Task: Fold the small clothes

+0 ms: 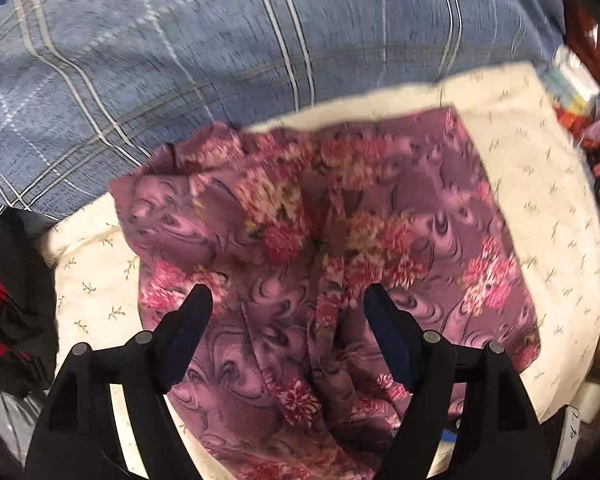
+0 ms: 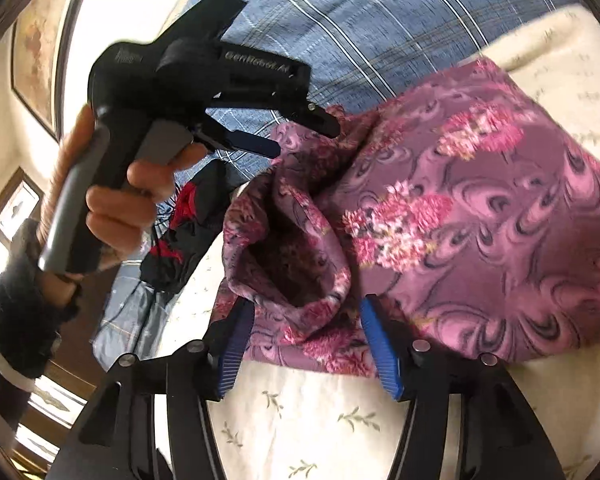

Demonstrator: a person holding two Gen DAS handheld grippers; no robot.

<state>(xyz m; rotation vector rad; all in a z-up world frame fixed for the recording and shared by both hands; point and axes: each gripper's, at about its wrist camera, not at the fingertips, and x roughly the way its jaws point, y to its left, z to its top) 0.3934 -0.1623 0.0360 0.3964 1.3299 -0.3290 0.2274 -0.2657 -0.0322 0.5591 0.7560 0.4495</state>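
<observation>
A purple garment with pink flowers (image 1: 320,248) lies partly folded and bunched on a cream cloth (image 1: 532,152). My left gripper (image 1: 288,300) is open and hovers just above the garment, holding nothing. In the right wrist view the garment (image 2: 460,220) has a bunched, rolled end at its left side. My right gripper (image 2: 306,314) is open, with its blue pads on either side of that bunched end. The left gripper (image 2: 304,136) shows there too, held in a hand, open, its tips at the garment's far left edge.
A blue plaid bedcover (image 1: 180,60) lies beyond the cream cloth. A black and red garment (image 1: 8,300) lies at the left, also in the right wrist view (image 2: 184,224). Small colourful items (image 1: 576,92) sit at the far right. Framed pictures (image 2: 36,52) hang on the wall.
</observation>
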